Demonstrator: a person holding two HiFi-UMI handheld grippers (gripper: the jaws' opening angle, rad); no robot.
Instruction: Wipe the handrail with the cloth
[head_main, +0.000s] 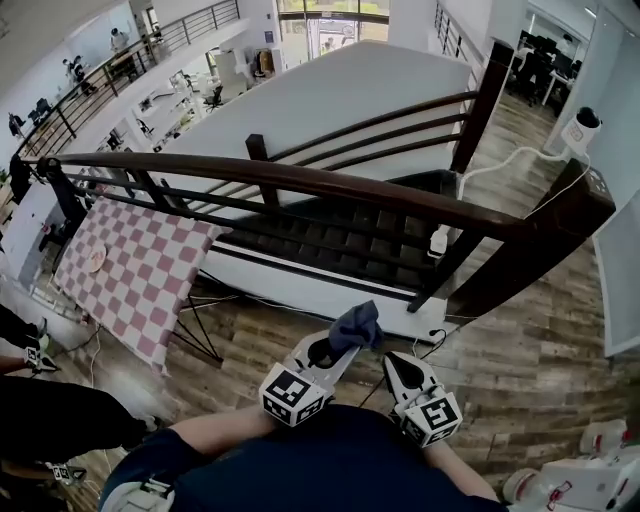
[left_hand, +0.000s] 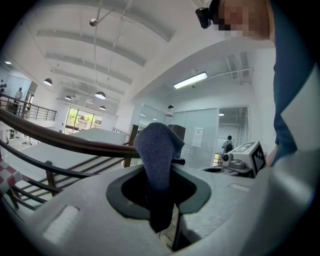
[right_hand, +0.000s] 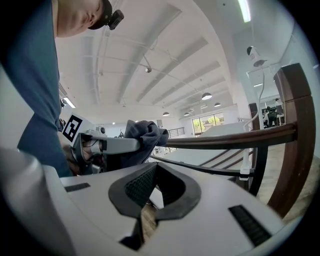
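While pinched in the left claw (left_hand: 159, 196), shows as a limp blue-grey fabric cloth (left_hand: 156, 150), caught by its lower fold between jaws closed onto it and bunching up past the tips. Looks soft and light, likely to fold, slump or drag rather than push; probably rubs wood well enough but could slide out of a shallow bite. Better held deep, with a thick wad left free beyond the tips as the wiping face, and without letting hard jaw tips meet the wood. Just to the right, finds the right claw (right_hand: 152, 195) drawn nearly together on nothing, close beside the left in the head view. Further out, meets the dark brown rounded wooden handrail (head_main: 300, 180), well apart from the cloth and not yet touched, running leftwards from a thick dark wooden newel post (head_main: 530, 240) above thin black metal bars (right_hand: 200, 167). Seems stiff, fixed and smooth, so should take firm pressure; calls for draping the wad over the top and sliding along. Beyond that, only dark stairs (head_main: 360, 245) and, down below, a pink-and-white checked tabletop (head_main: 130, 270).
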